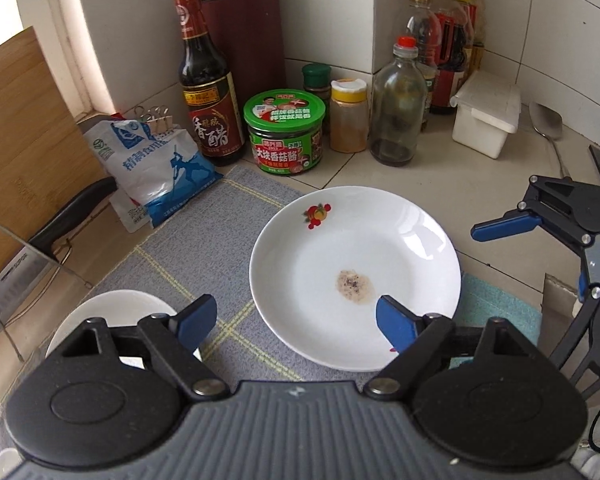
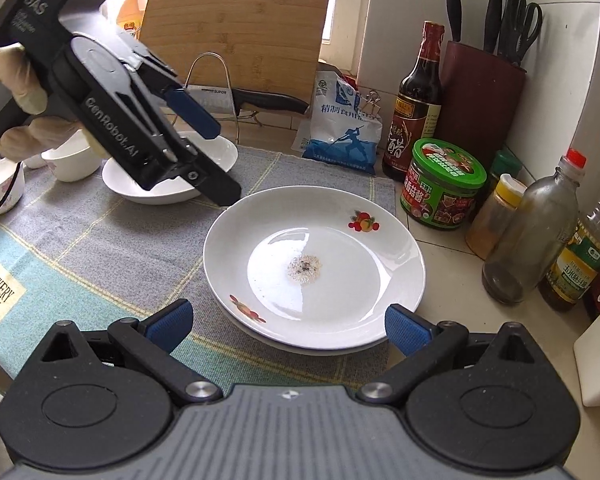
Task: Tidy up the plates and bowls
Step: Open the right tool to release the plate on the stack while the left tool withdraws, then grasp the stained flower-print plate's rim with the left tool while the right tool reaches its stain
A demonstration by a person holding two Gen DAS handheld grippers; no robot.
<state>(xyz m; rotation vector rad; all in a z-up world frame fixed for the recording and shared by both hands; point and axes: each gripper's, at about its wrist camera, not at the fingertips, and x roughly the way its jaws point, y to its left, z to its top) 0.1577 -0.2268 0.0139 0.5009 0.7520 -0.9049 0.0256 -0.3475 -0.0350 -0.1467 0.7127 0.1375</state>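
Observation:
A white plate (image 1: 356, 276) with fruit prints and a brown speckled stain in its middle lies half on the grey checked mat (image 1: 188, 248). In the right wrist view this plate (image 2: 314, 268) rests on a second plate whose rim shows beneath it. My left gripper (image 1: 296, 324) hangs open above the plate's near-left edge, holding nothing. It appears as the left gripper (image 2: 216, 156) over a shallow white dish (image 2: 220, 152), held by a gloved hand (image 2: 16, 80). My right gripper (image 2: 288, 328) is open just short of the stack's near rim, with nothing between its pads.
Vinegar bottle (image 1: 208, 92), green-lidded jar (image 1: 286, 136), spice shakers, glass bottle (image 1: 396, 104), knife block and salt bag (image 1: 156, 160) crowd the back wall. A cleaver on a wire rack (image 1: 20, 256) and a cutting board stand left. Small white cups (image 2: 74, 160) and a bowl sit left.

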